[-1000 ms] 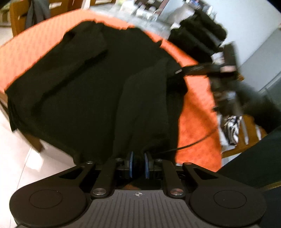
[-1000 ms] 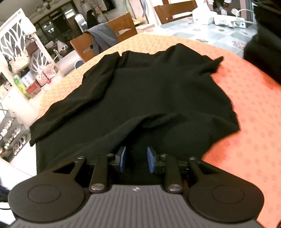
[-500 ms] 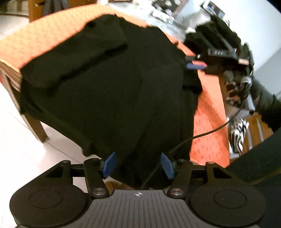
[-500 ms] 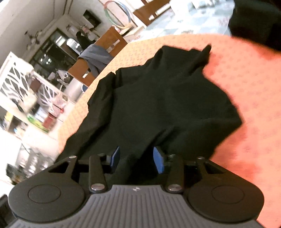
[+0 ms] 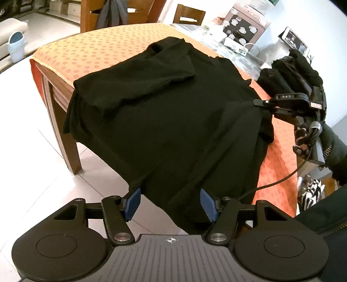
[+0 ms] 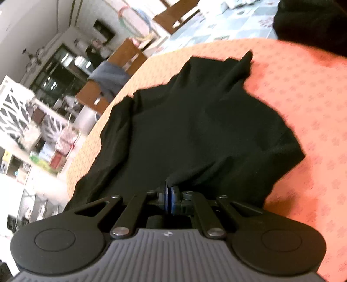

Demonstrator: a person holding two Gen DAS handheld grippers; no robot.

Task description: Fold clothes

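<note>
A black garment (image 5: pixel 164 112) lies spread on the orange-clothed table (image 5: pixel 86 56), and its near hem hangs over the table edge. My left gripper (image 5: pixel 171 204) is open just off that edge. The hem hangs between its blue pads (image 5: pixel 132 204) and neither pad presses on it. In the right wrist view my right gripper (image 6: pixel 168 198) has its jaws closing tight on a raised fold of the garment (image 6: pixel 206 130). The left wrist view shows that right gripper (image 5: pixel 259 102) pinching the garment's right side, with a gloved hand (image 5: pixel 303 134) holding it.
A pile of black clothes (image 5: pixel 288 71) sits at the far right of the table, also seen as a dark heap (image 6: pixel 310 23). A cable (image 5: pixel 282 180) droops over the orange cloth (image 6: pixel 314 108). A wooden chair (image 5: pixel 95 15) stands behind. White tiled floor (image 5: pixel 32 151) lies left of the table.
My left gripper opened, let go of the hem and drew back from the table edge. My right gripper widened, then closed on a fold, and its view has rolled.
</note>
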